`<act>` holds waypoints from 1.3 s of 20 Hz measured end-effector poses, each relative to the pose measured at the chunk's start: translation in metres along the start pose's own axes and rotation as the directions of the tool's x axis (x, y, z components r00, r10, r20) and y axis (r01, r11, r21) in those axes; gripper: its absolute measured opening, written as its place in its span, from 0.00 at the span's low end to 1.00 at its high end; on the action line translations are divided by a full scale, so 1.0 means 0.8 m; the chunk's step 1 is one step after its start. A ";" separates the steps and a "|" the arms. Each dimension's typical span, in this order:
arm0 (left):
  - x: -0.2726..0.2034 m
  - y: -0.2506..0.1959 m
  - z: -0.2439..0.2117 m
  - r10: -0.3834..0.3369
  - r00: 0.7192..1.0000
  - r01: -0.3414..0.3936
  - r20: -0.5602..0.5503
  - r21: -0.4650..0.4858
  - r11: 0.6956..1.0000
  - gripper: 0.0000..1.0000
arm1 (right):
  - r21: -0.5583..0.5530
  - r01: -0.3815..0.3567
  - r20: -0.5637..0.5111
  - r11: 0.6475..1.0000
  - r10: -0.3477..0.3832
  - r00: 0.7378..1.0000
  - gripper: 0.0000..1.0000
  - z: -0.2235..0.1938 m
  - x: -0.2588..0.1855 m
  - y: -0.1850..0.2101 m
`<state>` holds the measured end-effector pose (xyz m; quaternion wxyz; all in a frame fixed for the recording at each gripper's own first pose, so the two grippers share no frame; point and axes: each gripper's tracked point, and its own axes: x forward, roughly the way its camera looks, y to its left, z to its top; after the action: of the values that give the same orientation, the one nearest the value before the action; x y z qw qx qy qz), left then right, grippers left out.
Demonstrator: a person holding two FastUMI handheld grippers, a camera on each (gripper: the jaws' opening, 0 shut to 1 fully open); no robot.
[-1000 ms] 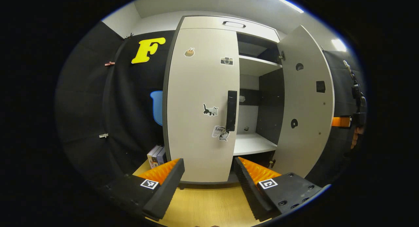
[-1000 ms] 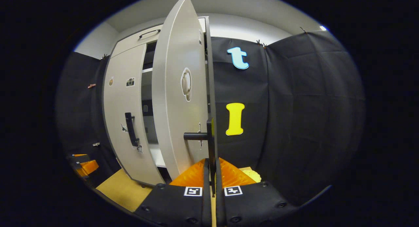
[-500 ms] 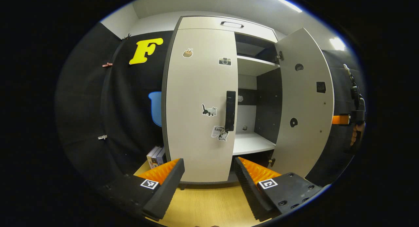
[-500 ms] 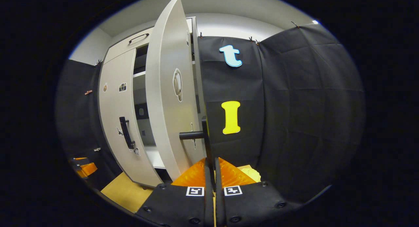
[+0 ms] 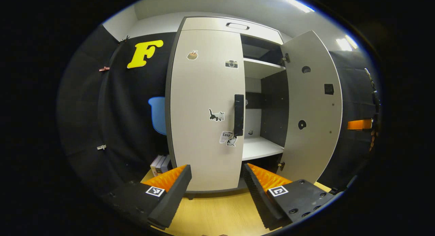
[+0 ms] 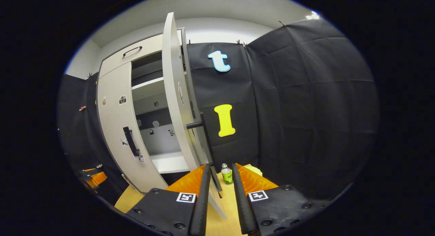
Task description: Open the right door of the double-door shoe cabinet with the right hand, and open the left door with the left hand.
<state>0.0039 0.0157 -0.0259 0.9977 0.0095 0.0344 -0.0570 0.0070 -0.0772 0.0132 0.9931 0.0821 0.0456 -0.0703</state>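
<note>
Right door: I see it swung wide open.
Left door: closed, handle untouched.
Right gripper: fingers slightly apart astride the right door's handle.
Left gripper: fingers spread, near the left door, apart from it.

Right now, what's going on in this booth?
A person is opening a shoe cabinet with a tool in each hand. The right door is swung wide, showing the shelves. The right tool sits at that door's outer edge with its fingers slightly apart around the handle's lower end; whether they touch it is unclear. The left door is shut; the left tool is open, facing it, short of its handle.
</note>
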 end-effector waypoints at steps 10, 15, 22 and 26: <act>0.002 0.021 -0.013 -0.036 0.999 0.036 -0.016 -0.033 0.999 0.95 | -0.121 -0.039 -0.015 0.992 0.037 0.999 0.98 -0.083 -0.038 0.140; 0.016 0.022 0.009 -0.004 1.000 0.004 -0.004 -0.016 1.000 0.95 | -0.072 -0.128 -0.028 0.989 0.126 0.992 0.96 -0.093 -0.023 0.188; 0.069 -0.014 0.068 -0.014 1.000 0.015 0.023 -0.054 0.998 0.95 | -0.068 -0.233 -0.063 0.970 0.229 0.971 0.98 -0.103 0.039 0.201; 0.121 -0.030 0.094 -0.034 0.997 0.037 0.062 -0.047 0.998 0.95 | -0.071 -0.243 -0.048 0.967 0.240 0.969 0.98 -0.103 0.055 0.199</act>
<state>0.1018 -0.0211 0.0424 0.9971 -0.0170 0.0051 -0.0739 0.0676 0.0867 -0.0470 0.9956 0.0504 0.0573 0.0547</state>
